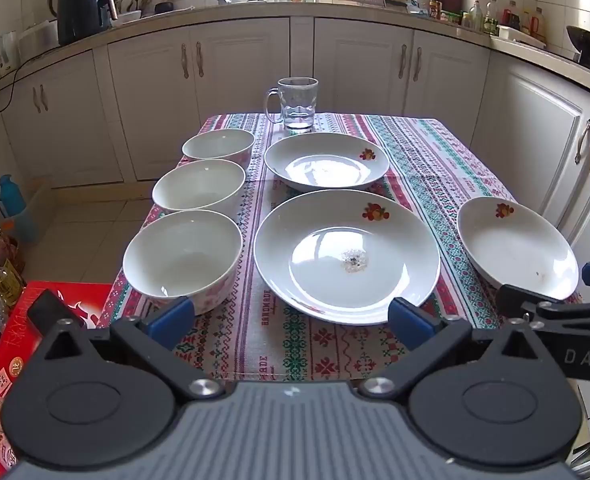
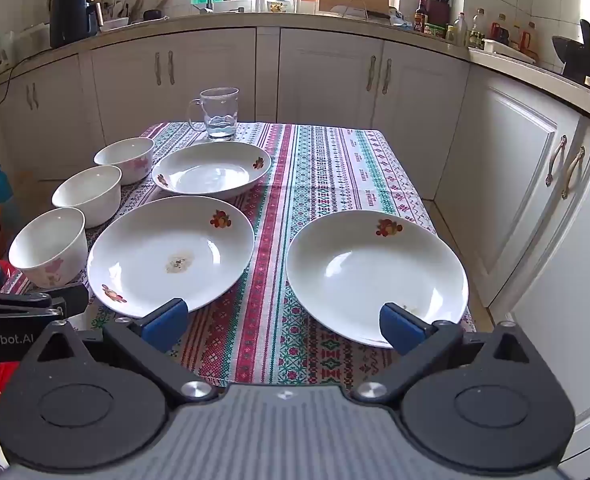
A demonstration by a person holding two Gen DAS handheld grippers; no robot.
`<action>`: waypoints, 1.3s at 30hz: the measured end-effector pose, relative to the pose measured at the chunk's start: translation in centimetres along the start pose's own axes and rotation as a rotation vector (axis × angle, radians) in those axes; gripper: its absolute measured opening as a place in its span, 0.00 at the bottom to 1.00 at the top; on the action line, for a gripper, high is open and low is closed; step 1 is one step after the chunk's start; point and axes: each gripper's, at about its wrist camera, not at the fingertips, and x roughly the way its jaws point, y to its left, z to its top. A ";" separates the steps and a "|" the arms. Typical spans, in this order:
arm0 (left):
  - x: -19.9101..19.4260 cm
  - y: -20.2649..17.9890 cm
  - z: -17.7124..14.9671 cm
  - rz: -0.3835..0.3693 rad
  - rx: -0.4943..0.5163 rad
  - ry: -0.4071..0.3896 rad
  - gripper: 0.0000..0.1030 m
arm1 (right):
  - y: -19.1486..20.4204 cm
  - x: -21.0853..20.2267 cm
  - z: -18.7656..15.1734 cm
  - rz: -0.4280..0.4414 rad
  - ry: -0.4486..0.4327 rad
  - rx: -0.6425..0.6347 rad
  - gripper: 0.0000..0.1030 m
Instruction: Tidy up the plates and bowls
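Three white bowls [image 1: 199,196] lined the cloth-covered surface [image 1: 255,336] beside three plates [image 2: 377,276]; left gripper [image 1: 291,322] and right gripper [image 2: 283,322] hovered, fingers spread wide, grasping nothing.

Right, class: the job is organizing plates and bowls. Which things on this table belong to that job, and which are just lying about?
Belong to the job:
- near bowl, middle bowl, far bowl
- far plate, near plate, right-hand plate

Just lying about:
- glass mug
- patterned tablecloth
- red box beside the table
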 end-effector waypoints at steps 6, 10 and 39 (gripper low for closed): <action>-0.2 0.6 -0.2 0.001 0.002 -0.006 0.99 | 0.1 -0.2 0.1 0.004 -0.009 -0.001 1.00; -0.1 0.0 -0.3 0.014 0.001 -0.008 0.99 | 0.2 -0.1 -0.1 0.007 -0.005 -0.002 1.00; -0.2 0.1 0.0 0.008 -0.004 -0.008 0.99 | 0.1 -0.6 0.3 0.000 -0.011 -0.014 1.00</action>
